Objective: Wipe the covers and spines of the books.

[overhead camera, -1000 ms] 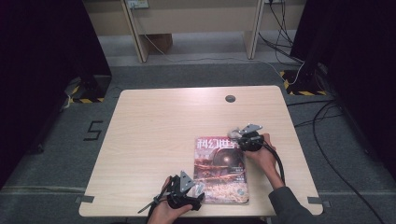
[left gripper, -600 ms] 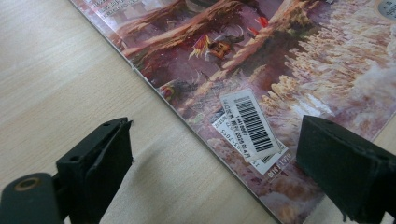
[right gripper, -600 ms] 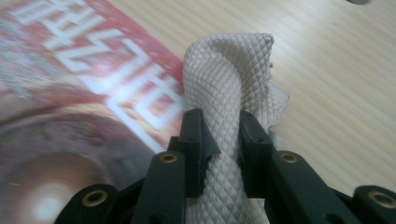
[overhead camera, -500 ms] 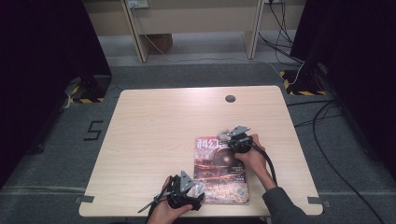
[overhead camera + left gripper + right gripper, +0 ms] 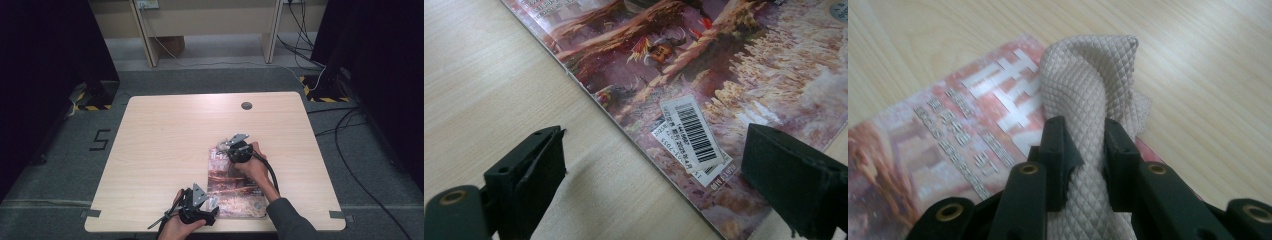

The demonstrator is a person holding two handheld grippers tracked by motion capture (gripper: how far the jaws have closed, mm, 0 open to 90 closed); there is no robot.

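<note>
Here the right gripper [image 5: 1083,150] is clenched on a beige quilted cloth [image 5: 1088,85], bunched at the centre of its own view over the magazine [image 5: 232,182]. The magazine lies in the lower centre of the high view. The left gripper [image 5: 649,170] stands released, its 2 jaws straddling the magazine's barcode corner [image 5: 694,132].
</note>
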